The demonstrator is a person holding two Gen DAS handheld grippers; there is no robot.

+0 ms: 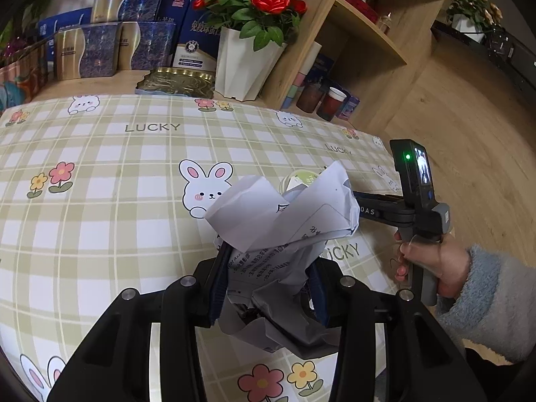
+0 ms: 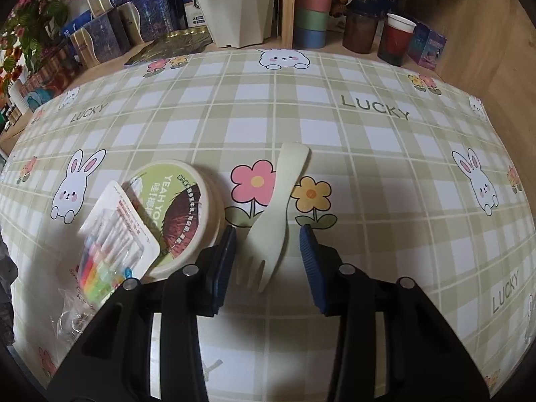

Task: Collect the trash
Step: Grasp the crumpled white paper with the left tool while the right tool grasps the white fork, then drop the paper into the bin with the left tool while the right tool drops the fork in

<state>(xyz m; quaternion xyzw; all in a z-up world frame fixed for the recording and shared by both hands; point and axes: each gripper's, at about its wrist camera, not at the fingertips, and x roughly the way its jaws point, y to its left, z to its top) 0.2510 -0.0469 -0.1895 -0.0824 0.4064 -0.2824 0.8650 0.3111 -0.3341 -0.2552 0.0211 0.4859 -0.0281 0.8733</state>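
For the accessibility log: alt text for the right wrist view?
The right claw straddles the tines of a pale plastic fork on the checked tablecloth, pads not touching it. A yogurt tub sits left.

crumpled paper (image 1: 284, 234) hiding yogurt cup (image 1: 301, 178)

Left gripper (image 1: 266, 288): tilted downward, both blue pads pressed against crumpled paper (image 1: 284, 221), clamped firmly.
Right gripper (image 2: 268, 261): angled steeply down, jaws apart, straddling a pale fork (image 2: 278, 214), pads not touching it.
Right hand (image 1: 432, 261): wrapped around the gripper's grey handle, fingers curled on the trigger.
Sleeve (image 1: 492, 301): fuzzy blue-grey, covering the right wrist.
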